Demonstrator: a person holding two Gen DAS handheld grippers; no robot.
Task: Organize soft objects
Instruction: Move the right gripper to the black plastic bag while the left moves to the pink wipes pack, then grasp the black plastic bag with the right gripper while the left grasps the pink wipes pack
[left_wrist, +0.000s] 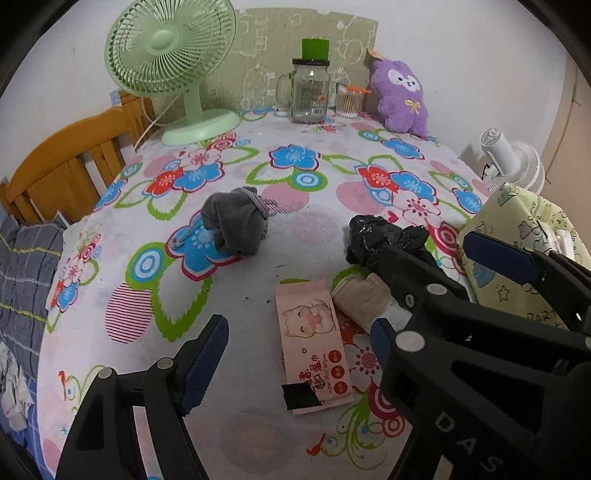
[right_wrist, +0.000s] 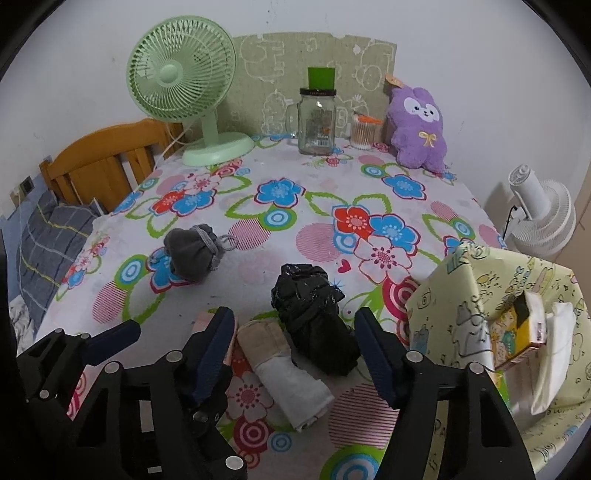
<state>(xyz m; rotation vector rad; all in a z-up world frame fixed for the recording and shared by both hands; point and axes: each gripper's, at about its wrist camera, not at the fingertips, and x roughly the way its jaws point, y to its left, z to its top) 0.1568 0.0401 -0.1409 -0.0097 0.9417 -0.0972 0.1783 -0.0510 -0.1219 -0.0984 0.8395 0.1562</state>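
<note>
Both my jaws stand spread wide, nothing pinched. My left gripper (left_wrist: 295, 354) hangs over the pink wipes pack (left_wrist: 314, 345), which lies flat between its pads, untouched. My right gripper (right_wrist: 295, 350) straddles two things: the beige-and-white rolled cloth (right_wrist: 282, 373) near its left pad and the black plastic bag bundle (right_wrist: 314, 317) toward its right pad; I see no pad pressing on either. In the left wrist view my right gripper crosses in front and hides part of the cloth and bag. Count on the floral tabletop (right_wrist: 310, 206): one grey drawstring pouch (right_wrist: 194, 254), one black bag bundle, one rolled cloth, one wipes pack. At the far edge by the wall: one green fan (right_wrist: 184, 85), one glass jar mug (right_wrist: 317, 122), one cotton swab tub (right_wrist: 362, 134), one purple plush (right_wrist: 419, 129). The yellow-green patterned bin (right_wrist: 443, 314) sits at the right edge with a small carton and white packs inside. One white fan (right_wrist: 543, 214) stands beyond the right edge. Open cloth runs through the middle between the pouch and the far row; the near right is crowded by the bin. The wooden headboard (right_wrist: 107, 162) and a plaid pillow border the left edge.
</note>
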